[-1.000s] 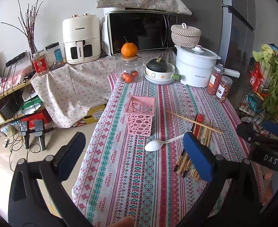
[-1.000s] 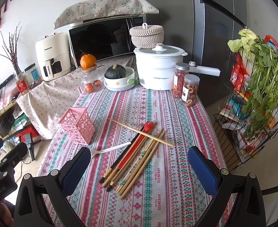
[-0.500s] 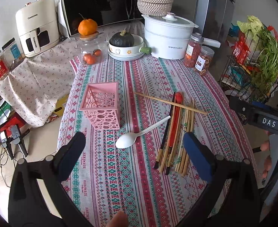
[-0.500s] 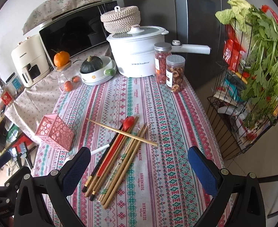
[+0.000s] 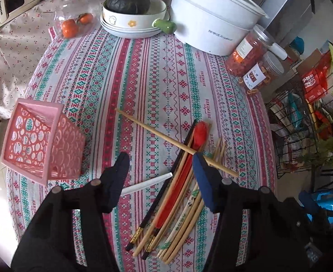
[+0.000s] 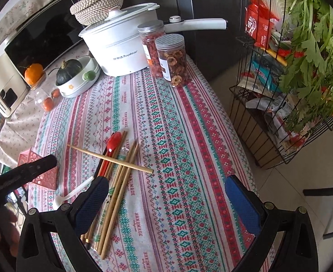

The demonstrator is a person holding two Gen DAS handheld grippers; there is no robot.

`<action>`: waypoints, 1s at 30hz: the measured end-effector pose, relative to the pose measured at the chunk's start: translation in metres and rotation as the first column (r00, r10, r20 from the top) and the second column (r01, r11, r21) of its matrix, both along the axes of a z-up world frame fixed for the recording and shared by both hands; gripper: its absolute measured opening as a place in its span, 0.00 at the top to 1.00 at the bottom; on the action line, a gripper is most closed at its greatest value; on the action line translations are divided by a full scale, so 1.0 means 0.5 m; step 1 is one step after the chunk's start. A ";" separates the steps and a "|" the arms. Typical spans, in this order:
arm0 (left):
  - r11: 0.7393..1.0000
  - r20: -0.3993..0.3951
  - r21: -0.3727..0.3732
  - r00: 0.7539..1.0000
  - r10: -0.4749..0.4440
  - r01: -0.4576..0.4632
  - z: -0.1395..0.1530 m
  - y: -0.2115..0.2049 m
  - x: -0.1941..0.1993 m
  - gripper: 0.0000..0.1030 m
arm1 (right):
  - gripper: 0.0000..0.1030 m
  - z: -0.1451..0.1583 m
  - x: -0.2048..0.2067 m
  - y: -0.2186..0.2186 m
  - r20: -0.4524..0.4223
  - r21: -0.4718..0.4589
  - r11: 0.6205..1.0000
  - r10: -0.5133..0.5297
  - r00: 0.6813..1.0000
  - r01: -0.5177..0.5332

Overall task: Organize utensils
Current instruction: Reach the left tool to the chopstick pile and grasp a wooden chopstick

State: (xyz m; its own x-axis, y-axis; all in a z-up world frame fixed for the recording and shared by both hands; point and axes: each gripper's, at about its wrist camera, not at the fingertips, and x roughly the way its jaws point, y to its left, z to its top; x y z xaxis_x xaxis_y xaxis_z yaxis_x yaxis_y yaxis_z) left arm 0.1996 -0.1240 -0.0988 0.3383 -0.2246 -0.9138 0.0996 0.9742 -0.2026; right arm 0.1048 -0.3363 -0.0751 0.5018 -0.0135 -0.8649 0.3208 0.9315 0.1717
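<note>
A pile of wooden chopsticks (image 5: 187, 213), two black chopsticks (image 5: 166, 188) and a red spoon (image 5: 198, 136) lies on the patterned tablecloth (image 5: 143, 72). One chopstick (image 5: 166, 138) lies across the pile. A white spoon's handle (image 5: 146, 184) shows beside it; its bowl shows in the right wrist view (image 6: 60, 200). A pink perforated basket (image 5: 42, 140) stands to the left. My left gripper (image 5: 160, 166) is open, low over the pile and the spoon handle. My right gripper (image 6: 166, 192) is open, above the tablecloth right of the chopsticks (image 6: 119, 181).
At the back stand a white pot (image 5: 211, 15), a bowl with a dark squash (image 5: 130, 6), a glass jar of oranges (image 5: 73, 20) and two snack jars (image 5: 252, 61). A wire rack with greens (image 6: 291, 79) stands off the table's right edge.
Both grippers have moved forward and down toward the table. The left one now hovers close over the utensil pile; the right one has swung right of it. Both stay open.
</note>
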 end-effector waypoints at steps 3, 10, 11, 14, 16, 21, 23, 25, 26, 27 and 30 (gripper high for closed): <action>0.997 -0.006 0.041 0.998 0.062 -0.062 -0.039 -0.008 0.043 0.50 | 0.00 0.008 -0.008 -0.001 0.018 0.003 1.000 0.009 1.000 -0.010; 0.983 -0.045 0.120 0.988 0.146 -0.140 -0.101 -0.015 0.107 0.50 | 0.00 -0.004 -0.004 -0.011 0.006 0.013 1.000 0.013 1.000 -0.013; 0.982 -0.052 0.135 0.989 0.141 -0.133 -0.108 -0.017 0.112 0.51 | 0.00 -0.006 -0.001 -0.011 0.003 0.018 1.000 0.015 1.000 -0.015; 0.978 -0.058 0.168 0.990 0.132 -0.120 -0.123 -0.024 0.114 0.64 | 0.00 -0.009 0.006 -0.008 0.001 0.018 0.999 0.029 1.000 -0.029; 0.976 -0.048 0.193 0.992 0.116 -0.105 -0.126 -0.030 0.110 0.74 | 0.00 -0.012 0.011 -0.008 -0.003 0.018 0.999 0.032 0.999 -0.032; 0.986 -0.058 0.154 0.995 0.076 -0.067 -0.121 -0.026 0.094 0.93 | 0.00 -0.031 0.024 -0.011 -0.031 0.031 0.999 0.021 0.999 -0.020; 0.990 -0.036 0.137 0.998 0.042 -0.036 -0.108 -0.027 0.077 0.94 | 0.00 -0.042 0.029 -0.015 -0.047 0.048 0.999 0.015 0.999 -0.013; 0.994 -0.014 0.111 1.000 0.003 -0.002 -0.089 -0.024 0.053 0.94 | 0.00 -0.058 0.034 -0.020 -0.068 0.070 0.998 0.010 0.998 -0.005; 0.994 0.002 0.104 1.000 -0.018 0.018 -0.078 -0.023 0.039 0.94 | 0.00 -0.067 0.037 -0.023 -0.080 0.084 0.997 0.007 0.997 0.000; 0.995 0.019 0.094 0.999 -0.042 0.040 -0.066 -0.024 0.024 0.94 | 0.00 -0.077 0.040 -0.026 -0.090 0.099 0.995 0.005 0.996 0.004; 0.993 0.064 0.064 0.992 -0.108 0.104 -0.027 -0.014 -0.023 0.94 | 0.00 -0.105 0.051 -0.031 -0.122 0.152 0.988 0.008 0.993 0.010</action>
State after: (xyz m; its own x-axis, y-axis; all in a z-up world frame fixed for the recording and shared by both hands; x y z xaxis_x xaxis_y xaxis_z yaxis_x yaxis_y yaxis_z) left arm 0.1879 -0.1312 -0.1123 0.3769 -0.2079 -0.9026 0.2146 0.9676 -0.1332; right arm 0.1304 -0.3519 -0.1276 0.3930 0.1220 -0.9114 0.3489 0.8972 0.2706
